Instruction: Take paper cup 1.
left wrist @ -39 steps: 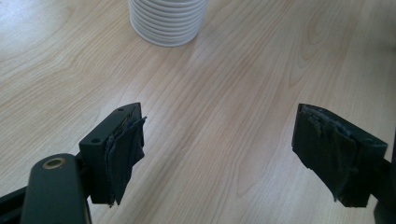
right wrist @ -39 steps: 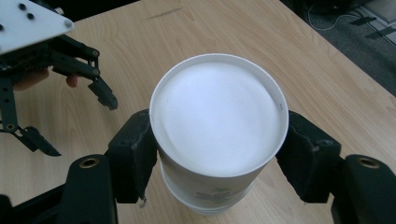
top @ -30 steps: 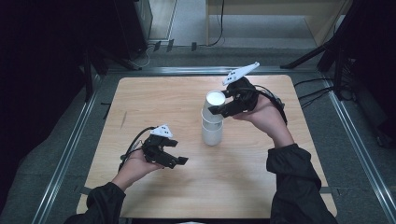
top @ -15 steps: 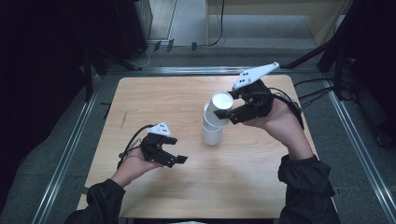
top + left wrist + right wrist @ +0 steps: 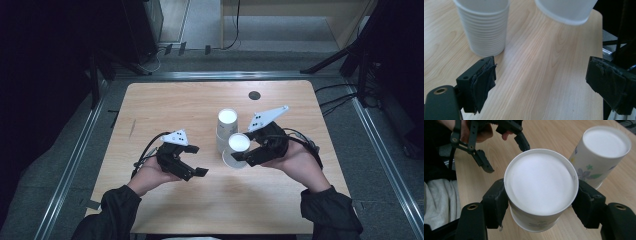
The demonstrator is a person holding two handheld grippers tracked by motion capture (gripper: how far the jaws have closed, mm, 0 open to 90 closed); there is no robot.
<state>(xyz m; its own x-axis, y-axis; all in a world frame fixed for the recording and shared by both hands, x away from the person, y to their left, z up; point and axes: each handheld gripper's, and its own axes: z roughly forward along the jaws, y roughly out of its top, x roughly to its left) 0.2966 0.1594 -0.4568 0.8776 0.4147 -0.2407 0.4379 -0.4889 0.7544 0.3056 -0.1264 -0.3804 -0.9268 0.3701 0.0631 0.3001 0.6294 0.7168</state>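
High view: a wooden table (image 5: 165, 107) carries an upside-down stack of paper cups (image 5: 226, 129) near its middle; just in front of the stack, the right gripper (image 5: 241, 157) holds a single upside-down cup (image 5: 236, 149), its jaws closed on the cup's sides; whether the cup's rim touches the wood cannot be told here; the right hand (image 5: 295, 160) comes in from the lower right in a dark sleeve; the left gripper (image 5: 196, 160) sits over the front left of the table, well apart from both cups, its jaws spread wide with nothing between them; the left hand (image 5: 150, 175) grips it from below; a small dark round spot (image 5: 254, 95) lies toward the far edge of the table.

Left gripper view: the two black jaws stand far apart over bare wood; the stack (image 5: 484, 25), ribbed with nested rims, rests on the table at upper left; the cup (image 5: 565, 10) hangs at upper right with its rim clear of the wood.

Right gripper view: the cup (image 5: 540, 185), its white base facing the camera, is clamped between the jaws at its two sides; the stack (image 5: 601, 155), printed with flowers, stands beyond at right; the left gripper (image 5: 499, 147), jaws apart, shows at upper left.
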